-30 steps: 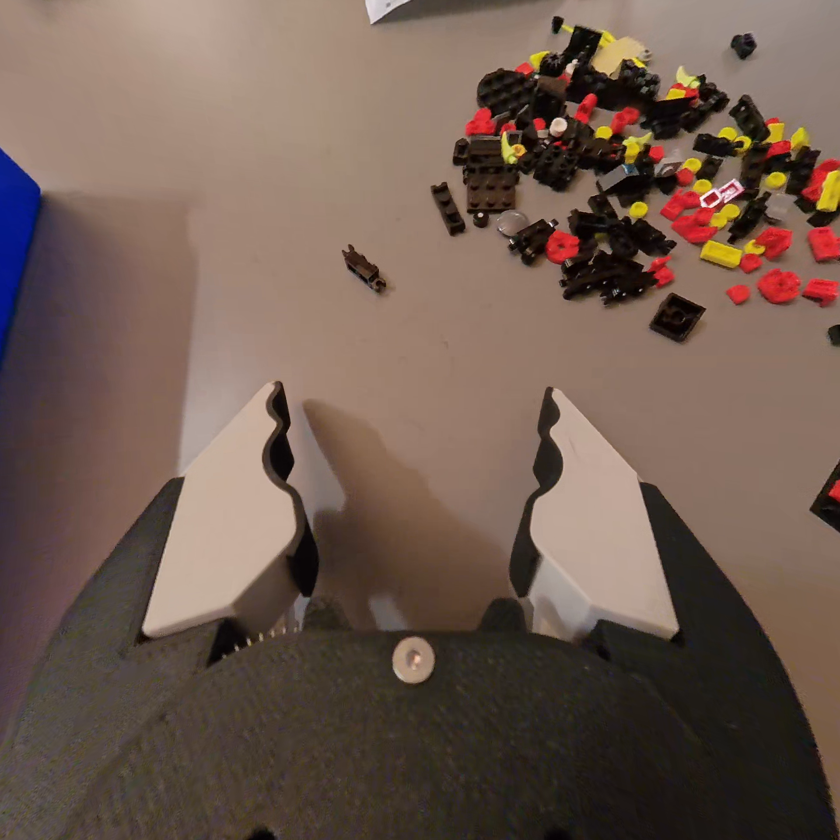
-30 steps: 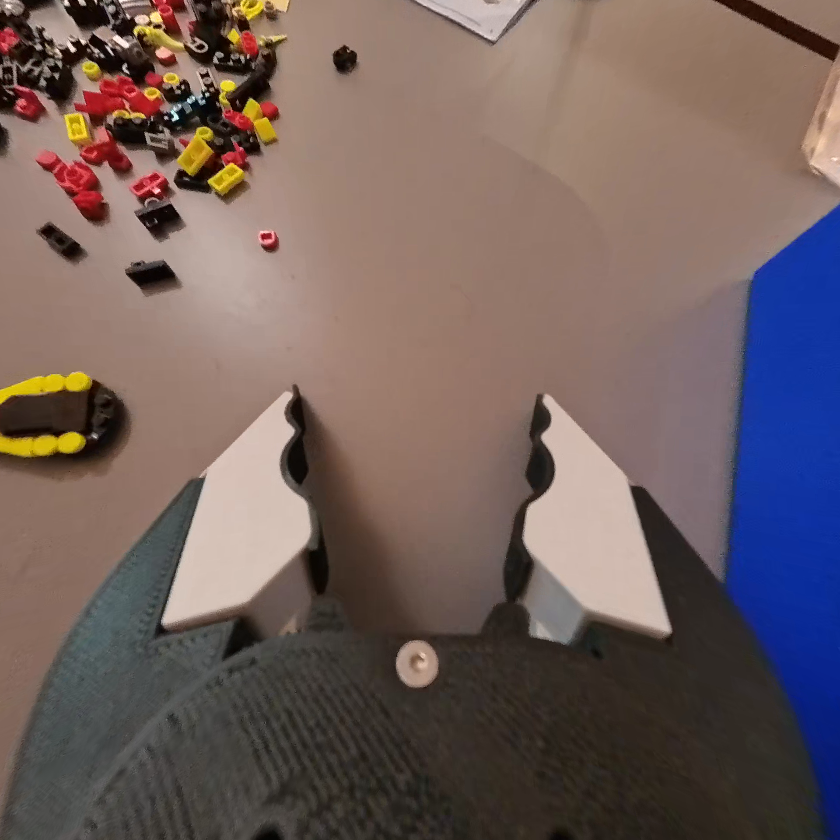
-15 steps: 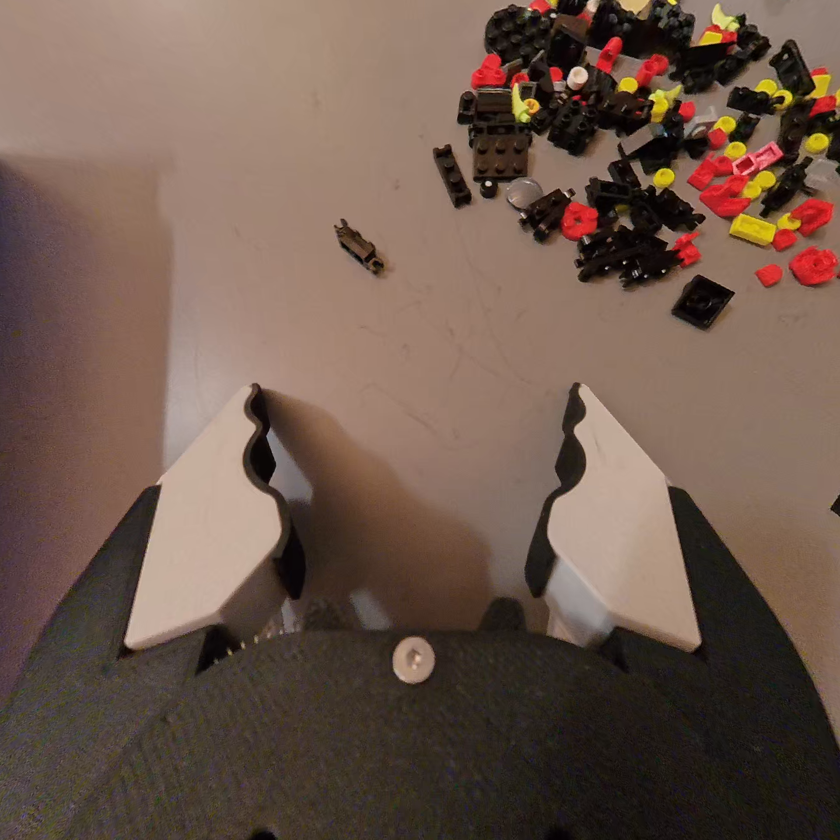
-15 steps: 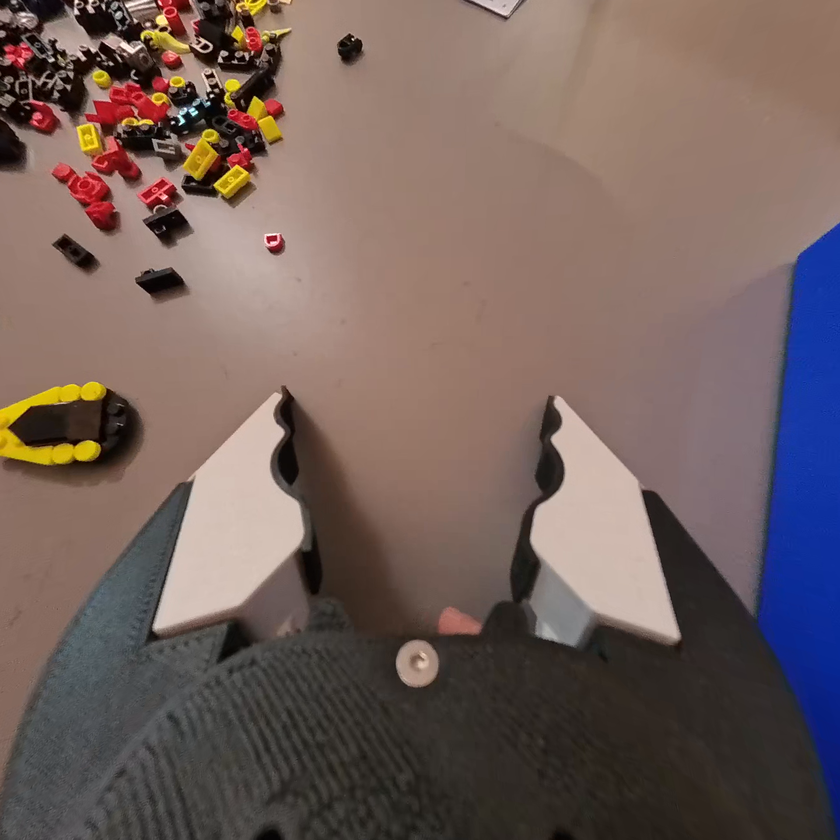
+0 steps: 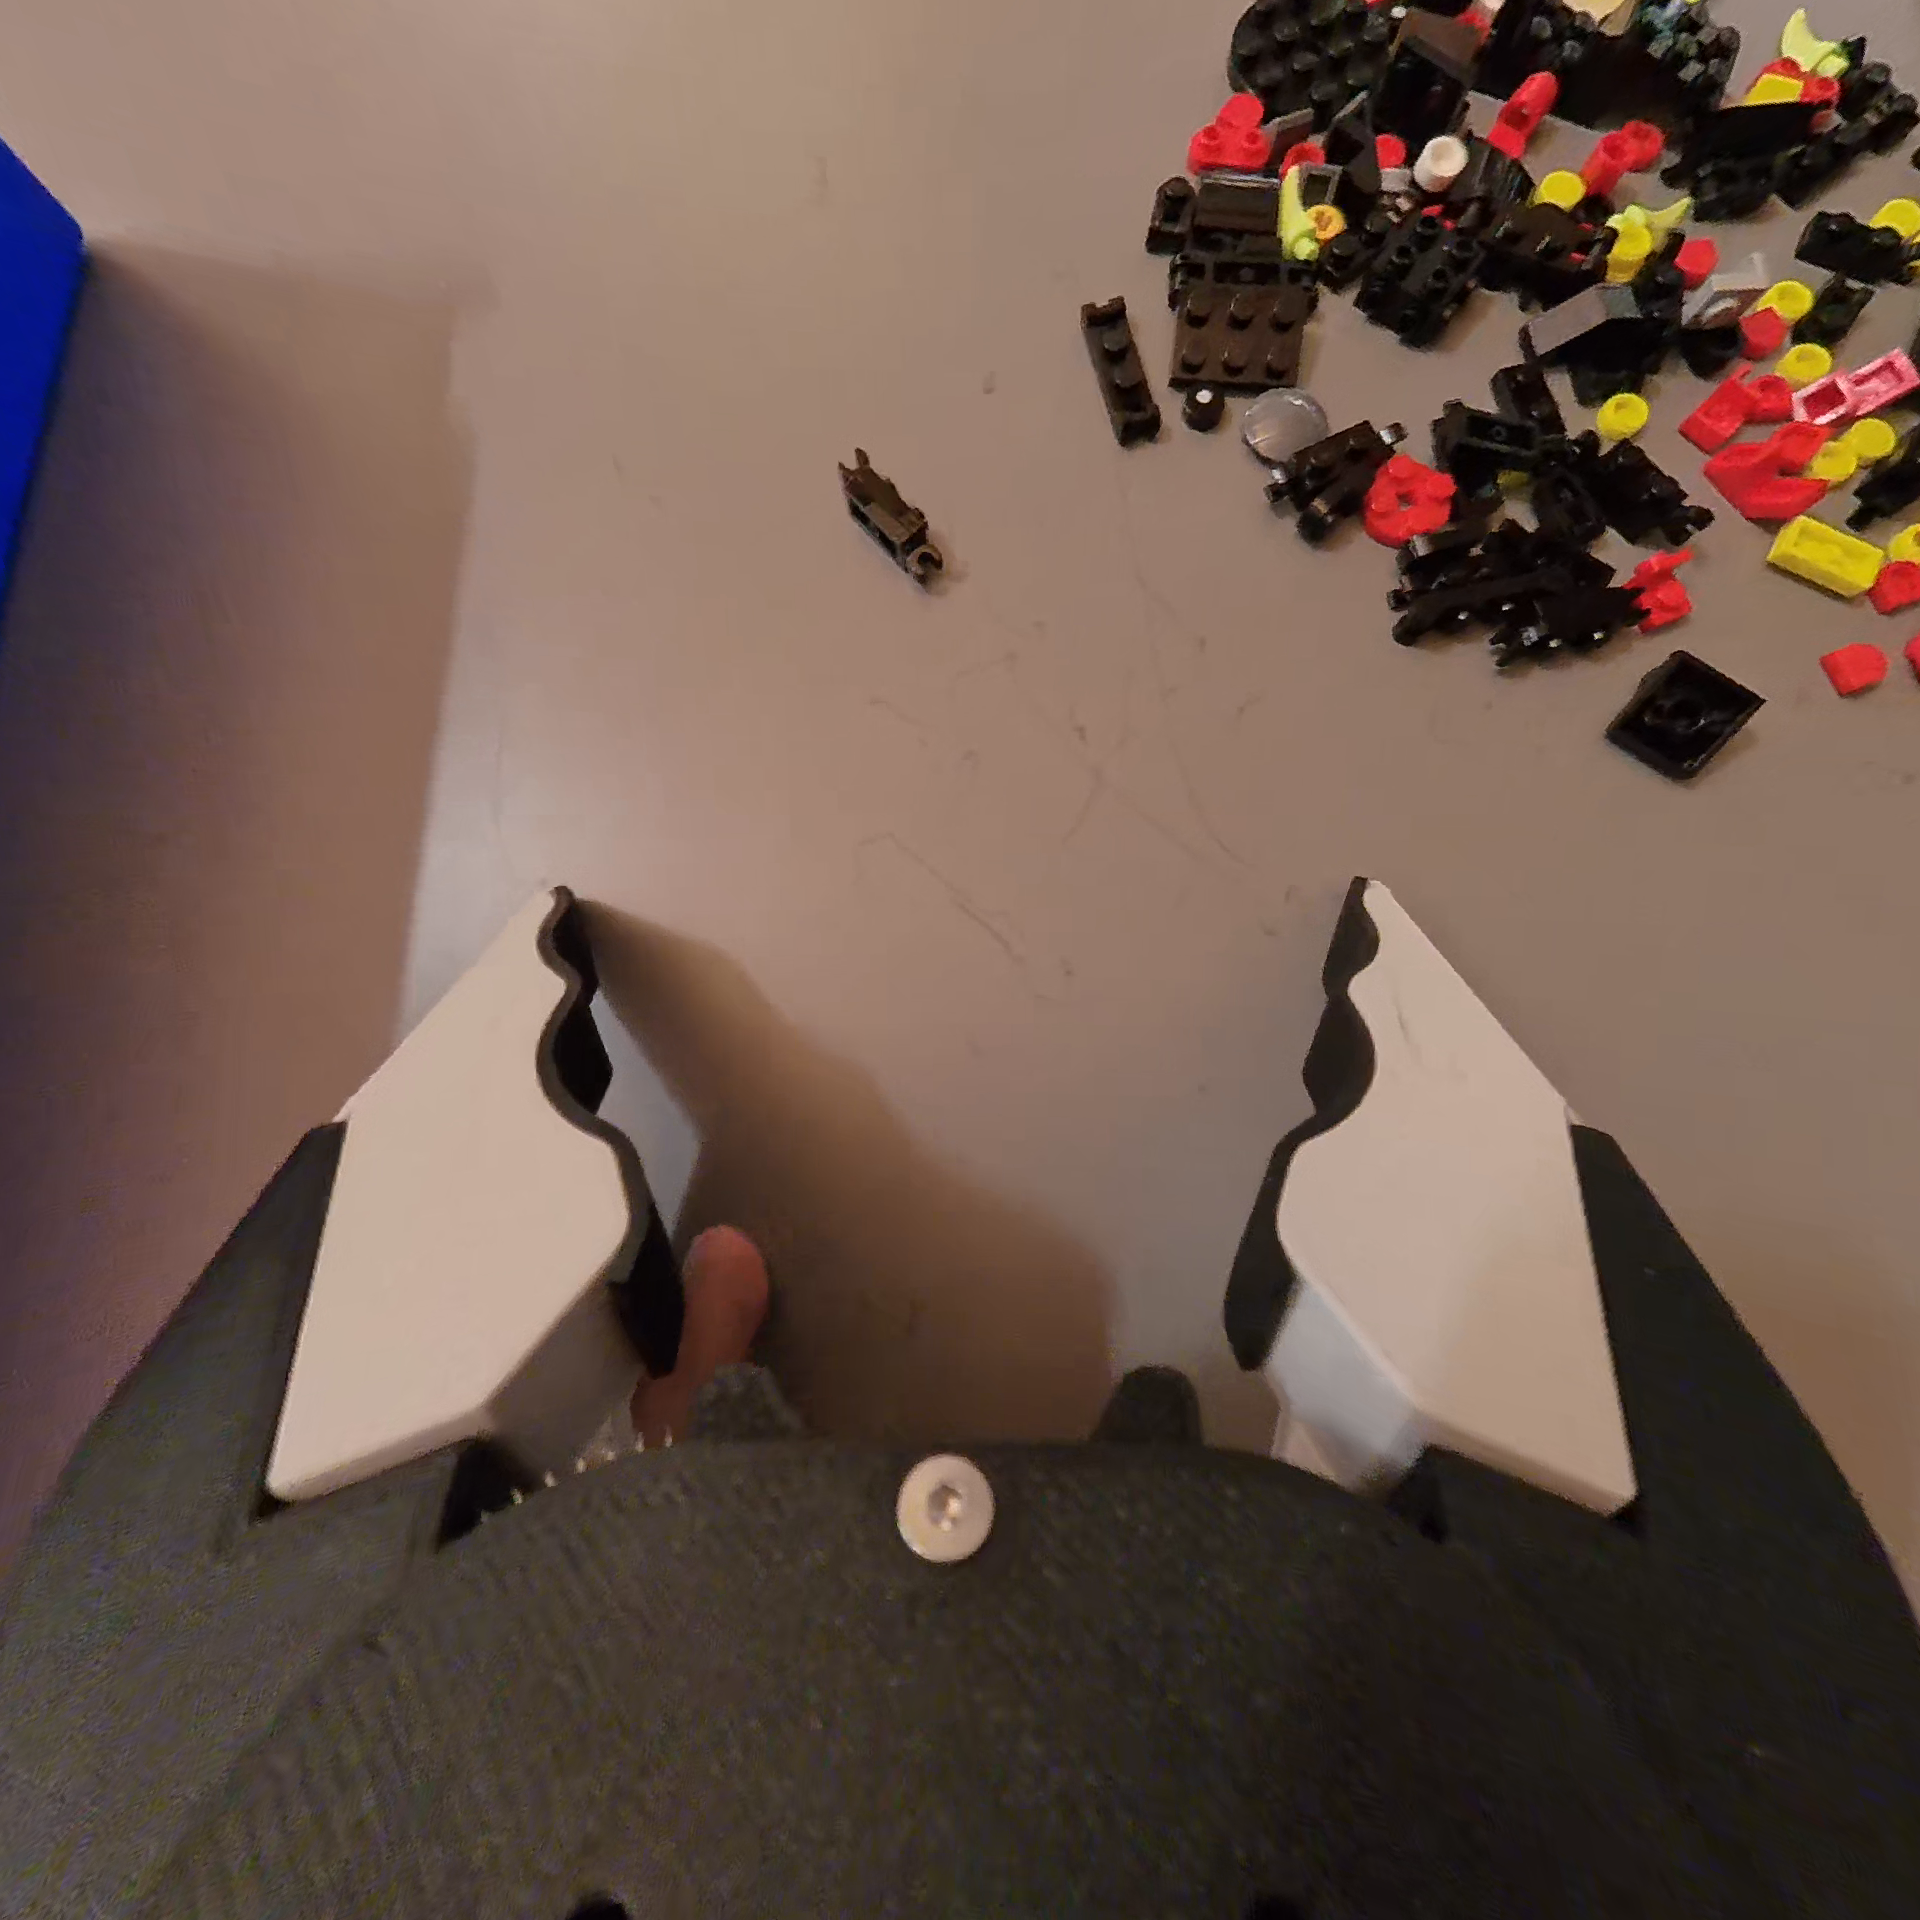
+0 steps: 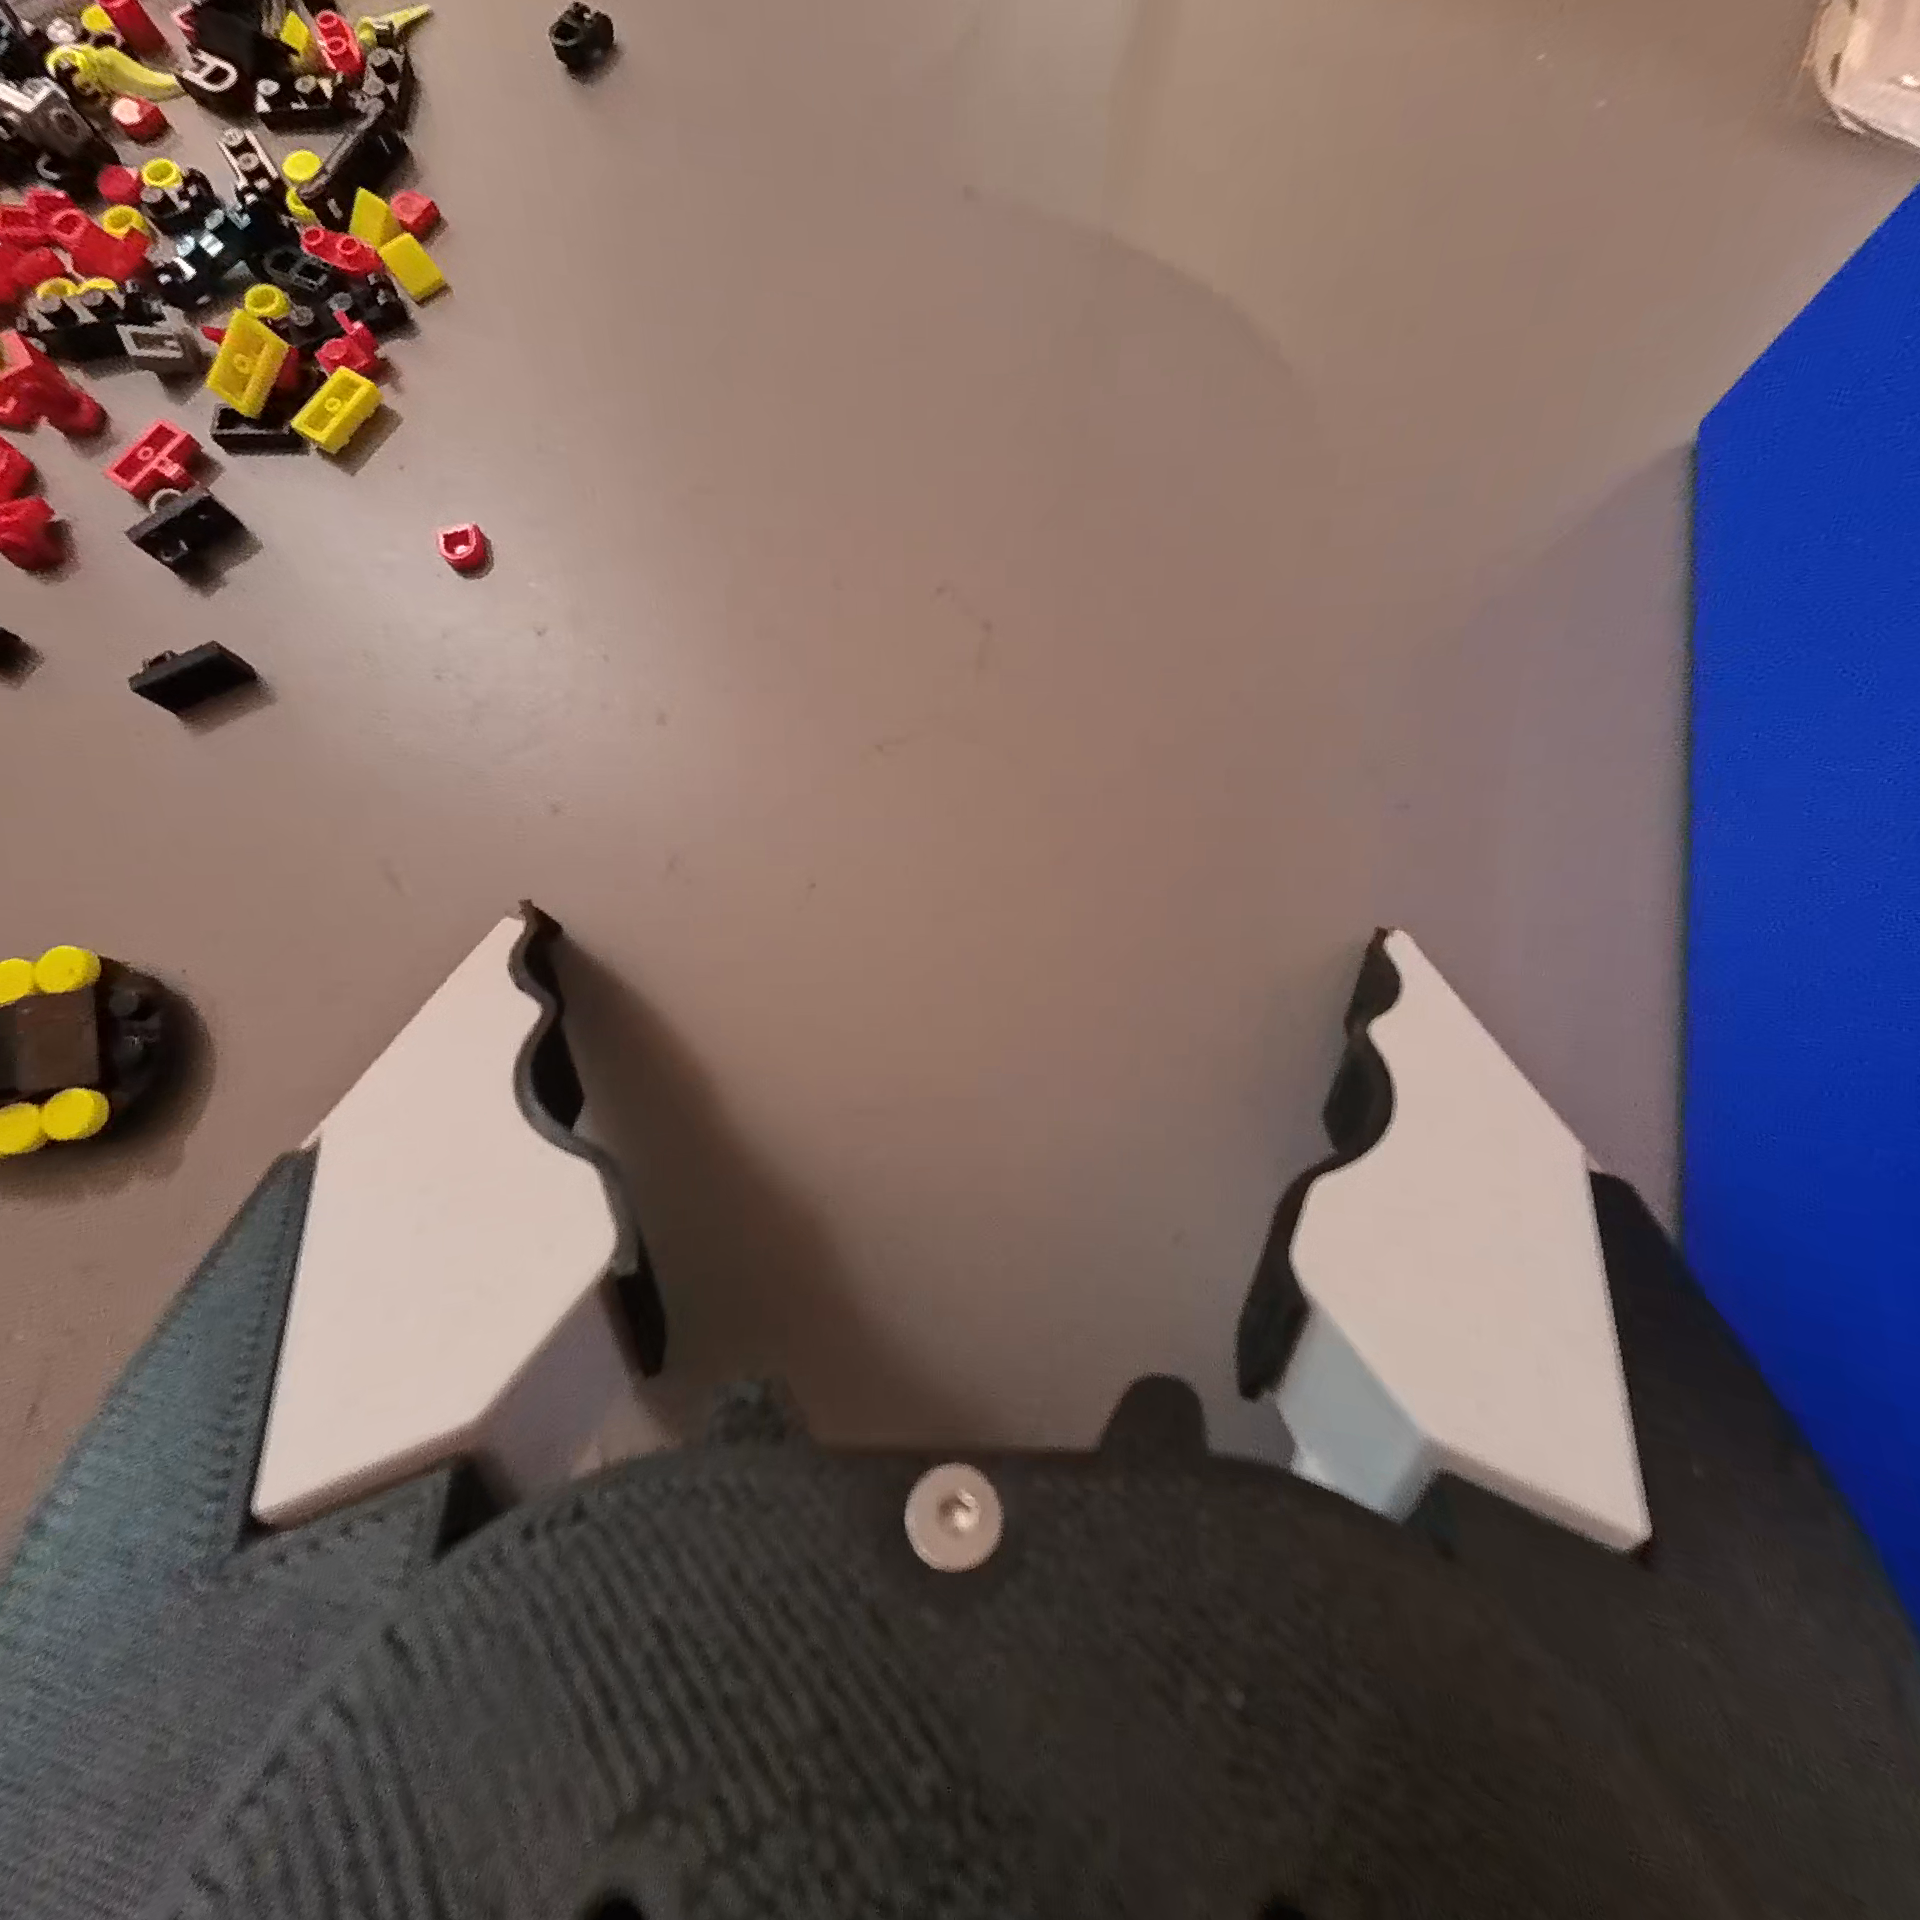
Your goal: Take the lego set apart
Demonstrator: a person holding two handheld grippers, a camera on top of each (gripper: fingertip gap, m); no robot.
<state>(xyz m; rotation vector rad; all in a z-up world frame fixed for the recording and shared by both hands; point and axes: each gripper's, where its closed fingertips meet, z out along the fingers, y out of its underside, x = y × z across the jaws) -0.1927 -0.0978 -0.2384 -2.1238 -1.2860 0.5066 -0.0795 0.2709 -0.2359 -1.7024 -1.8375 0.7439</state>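
Note:
A pile of loose black, red and yellow lego pieces [image 5: 1538, 312] lies at the upper right of the left wrist view and at the upper left of the right wrist view [image 6: 208, 270]. A still-joined black and yellow lego piece [image 6: 73, 1044] sits at the left edge of the right wrist view, left of my right gripper [image 6: 951, 920]. My right gripper is open and empty over bare table. My left gripper [image 5: 956, 894] is open and empty, well short of the pile. A small black piece [image 5: 888, 514] lies alone ahead of it.
The grey table [image 5: 935, 727] carries a blue object at the left edge of the left wrist view [image 5: 26, 343] and at the right of the right wrist view [image 6: 1808, 831]. A single red piece [image 6: 462, 545] and a black slope piece [image 6: 192, 675] lie apart from the pile. A fingertip [image 5: 717, 1320] shows behind the left gripper's left finger. The small black piece [image 5: 888, 514] is closer to my left gripper, around 7 centimetres from its tips; the right tips are 35 centimetres off.
Both grippers have opened wider. The left gripper moved forward toward the pile. The right gripper shifted right, so the black and yellow piece slid toward the left edge.

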